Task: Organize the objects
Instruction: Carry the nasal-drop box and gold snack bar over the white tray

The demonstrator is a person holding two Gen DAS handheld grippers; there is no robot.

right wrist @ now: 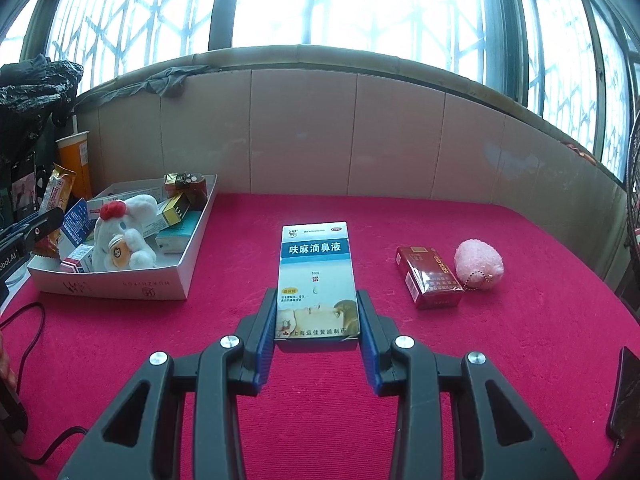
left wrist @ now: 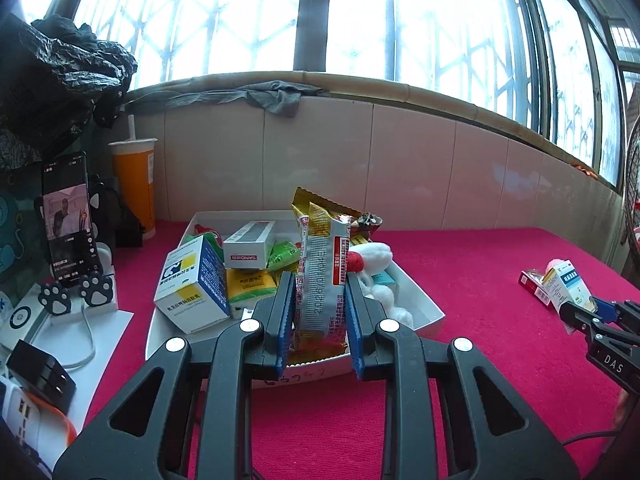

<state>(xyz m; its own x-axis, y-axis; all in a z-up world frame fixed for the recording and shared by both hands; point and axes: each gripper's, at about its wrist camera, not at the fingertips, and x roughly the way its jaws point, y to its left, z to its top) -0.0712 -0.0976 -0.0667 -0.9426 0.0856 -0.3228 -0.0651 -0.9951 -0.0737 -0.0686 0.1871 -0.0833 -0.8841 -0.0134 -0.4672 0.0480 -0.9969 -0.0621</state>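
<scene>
The left gripper (left wrist: 320,312) pinches a gold-and-silver foil snack packet (left wrist: 322,276) upright over the white cardboard tray (right wrist: 120,286), crowded with medicine boxes and a white plush toy (right wrist: 124,236); the right gripper (right wrist: 318,330) clamps a blue-and-white nasal-drops box (right wrist: 316,276) on the crimson cloth (right wrist: 500,340), below tiled wall and windows

A home: barred window (right wrist: 340,0), tiled sill, red-covered table (right wrist: 500,340), drink cup (left wrist: 134,184).

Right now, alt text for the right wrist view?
The right gripper is shut on a blue-and-white medicine box over a red cloth. Left, a white tray holds a plush toy and small boxes; right lie a red pack and a pink pompom.
</scene>
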